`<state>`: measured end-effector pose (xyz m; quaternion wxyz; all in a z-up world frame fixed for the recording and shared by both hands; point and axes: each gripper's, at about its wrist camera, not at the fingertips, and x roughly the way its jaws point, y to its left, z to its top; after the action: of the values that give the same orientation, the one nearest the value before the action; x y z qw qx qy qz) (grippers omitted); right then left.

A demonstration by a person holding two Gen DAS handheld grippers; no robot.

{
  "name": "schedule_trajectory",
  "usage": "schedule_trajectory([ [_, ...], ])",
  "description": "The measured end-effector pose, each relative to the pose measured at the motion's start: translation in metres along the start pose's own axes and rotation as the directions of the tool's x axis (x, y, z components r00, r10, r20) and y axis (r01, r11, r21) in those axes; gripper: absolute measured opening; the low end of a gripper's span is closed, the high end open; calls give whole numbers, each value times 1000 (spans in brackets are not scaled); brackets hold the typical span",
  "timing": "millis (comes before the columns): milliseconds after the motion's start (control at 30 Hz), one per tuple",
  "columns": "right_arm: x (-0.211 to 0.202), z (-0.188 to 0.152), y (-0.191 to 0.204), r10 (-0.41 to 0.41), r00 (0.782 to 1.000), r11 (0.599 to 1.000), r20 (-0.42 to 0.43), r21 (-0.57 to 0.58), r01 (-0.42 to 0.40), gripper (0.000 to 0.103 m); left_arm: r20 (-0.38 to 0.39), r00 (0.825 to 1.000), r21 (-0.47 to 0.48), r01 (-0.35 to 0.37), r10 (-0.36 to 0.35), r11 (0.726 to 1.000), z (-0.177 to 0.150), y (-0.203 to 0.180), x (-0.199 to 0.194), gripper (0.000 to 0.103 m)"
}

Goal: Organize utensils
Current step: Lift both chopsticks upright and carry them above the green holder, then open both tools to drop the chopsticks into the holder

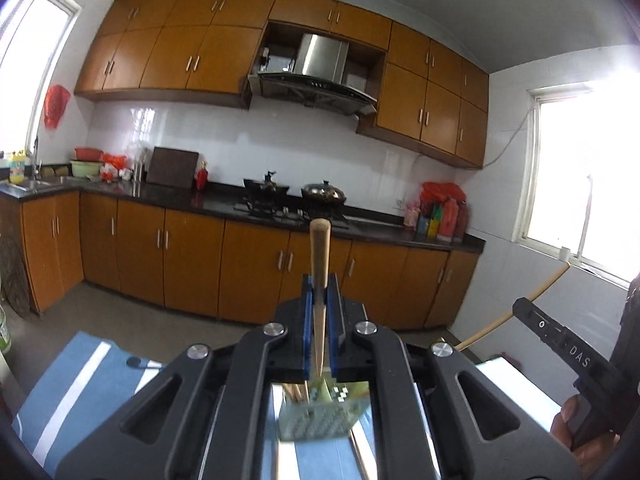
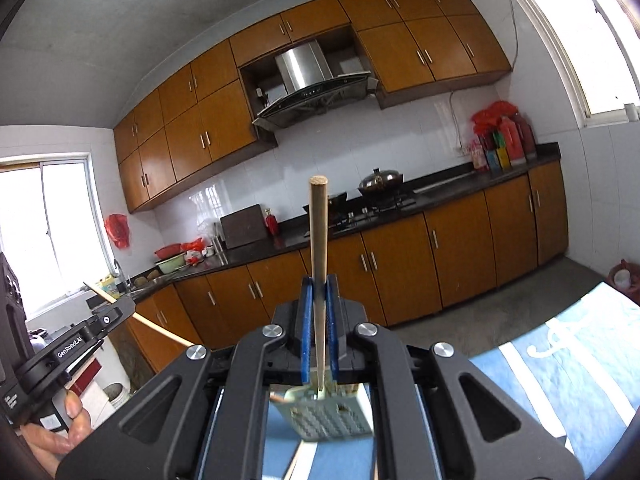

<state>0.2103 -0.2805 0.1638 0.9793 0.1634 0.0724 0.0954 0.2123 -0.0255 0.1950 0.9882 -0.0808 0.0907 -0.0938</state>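
Note:
My left gripper (image 1: pixel 320 286) is shut on a wooden chopstick (image 1: pixel 319 248) that stands nearly upright between its blue pads, thick end up. My right gripper (image 2: pixel 319 286) is shut on a second wooden chopstick (image 2: pixel 318 224) in the same way. Both are raised, pointing almost level at the kitchen. Below each gripper, seen through its frame, stands a pale perforated utensil holder (image 1: pixel 320 416) (image 2: pixel 332 418) with a few sticks in it. The right gripper (image 1: pixel 522 306) and its chopstick (image 1: pixel 540 286) show at the right edge of the left wrist view. The left gripper (image 2: pixel 126 306) shows at the left edge of the right wrist view.
A blue and white striped cloth (image 1: pixel 80 380) (image 2: pixel 560 368) covers the surface under the holder. Across the floor runs a dark counter (image 1: pixel 180 196) with a stove, two woks (image 1: pixel 324 194) and bottles (image 1: pixel 444 216). A hand (image 2: pixel 72 412) grips the left tool's handle.

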Motion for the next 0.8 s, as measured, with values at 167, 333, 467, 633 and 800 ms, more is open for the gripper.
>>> schedule_trajectory([
  [167, 34, -10, 7, -29, 998, 999, -56, -37, 27, 7, -56, 998, -4, -13, 13, 1000, -8, -1, 28, 7],
  [333, 62, -29, 5, -52, 990, 998, -135, -53, 45, 7, -116, 993, -10, -16, 15, 1000, -24, 7, 54, 7],
  [467, 72, -39, 4, -58, 983, 998, -172, -42, 51, 7, -148, 989, -12, -19, 17, 1000, -36, 14, 68, 7],
  [633, 78, -42, 4, -65, 976, 998, -207, -39, 58, 8, -204, 979, -40, -14, 6, 999, -49, 23, 83, 8],
  [800, 70, -36, 2, -80, 977, 997, -195, -34, 75, 28, -201, 980, -61, -17, 4, 998, -50, 32, 79, 16],
])
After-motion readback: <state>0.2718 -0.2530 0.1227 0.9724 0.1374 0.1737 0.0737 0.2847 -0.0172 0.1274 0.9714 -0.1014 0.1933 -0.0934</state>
